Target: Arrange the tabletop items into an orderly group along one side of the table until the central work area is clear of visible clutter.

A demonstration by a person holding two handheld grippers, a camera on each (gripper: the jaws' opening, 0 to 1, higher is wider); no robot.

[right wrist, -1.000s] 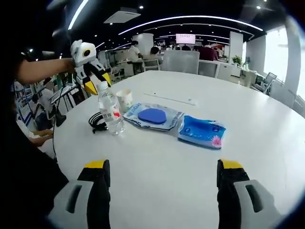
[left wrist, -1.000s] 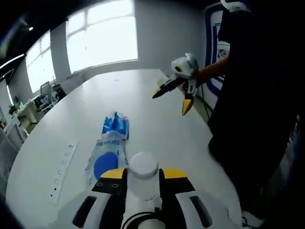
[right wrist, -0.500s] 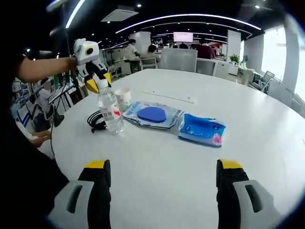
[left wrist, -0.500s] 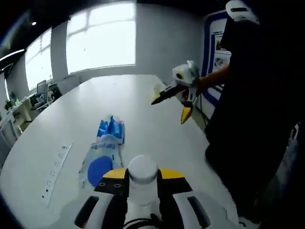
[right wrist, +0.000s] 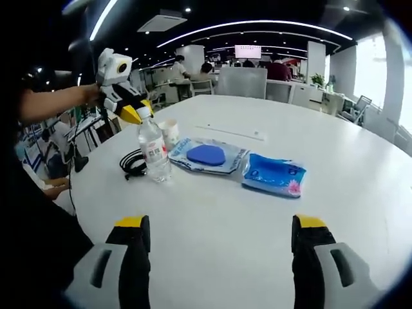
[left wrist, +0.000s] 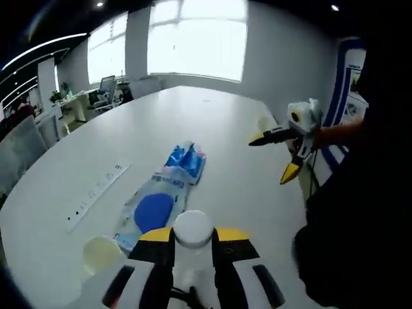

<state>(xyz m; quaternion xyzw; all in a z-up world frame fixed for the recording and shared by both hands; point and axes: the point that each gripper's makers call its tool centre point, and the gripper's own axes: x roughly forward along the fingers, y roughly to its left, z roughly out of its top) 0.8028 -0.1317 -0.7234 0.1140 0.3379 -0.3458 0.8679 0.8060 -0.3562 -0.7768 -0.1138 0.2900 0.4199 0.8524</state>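
White round table [right wrist: 360,161]: large, pale top; carries every item below, all grouped toward one side of it, near the person.

Person's sleeve and body [left wrist: 367,219]: dark clothing along the table edge in the left gripper view.

Right gripper [right wrist: 217,225]: yellow-tipped jaws released, spread wide apart with bare tabletop between them, grasping nothing. Seen also from the left gripper view [left wrist: 277,154], held above the table edge, jaws parted.

Left gripper [left wrist: 193,237]: jaws clenched on the cap and neck of the water bottle. From the right gripper view [right wrist: 132,111] it sits at the top of the bottle, held by a hand.

White strip [right wrist: 232,132]: long and flat, lying on the table beyond the pouches; what it is cannot be told. Also in the left gripper view [left wrist: 96,196].

Clear pouch with blue disc [right wrist: 207,156]: flat on the table, just beside the bottle; its far end touches the blue packet. Also in the left gripper view [left wrist: 153,209].

Blue packet [right wrist: 273,174]: crinkled, flat on the table, at the end of the row. Also in the left gripper view [left wrist: 187,161].

Water bottle [right wrist: 154,151]: clear, red-and-white label, white cap [left wrist: 193,226]; upright, its base on or just above the table, I cannot tell which.

Black cable [right wrist: 132,164]: coiled, beside the bottle's base.

Paper cup [right wrist: 169,132]: upright, open, just behind the bottle. Also in the left gripper view [left wrist: 101,254].
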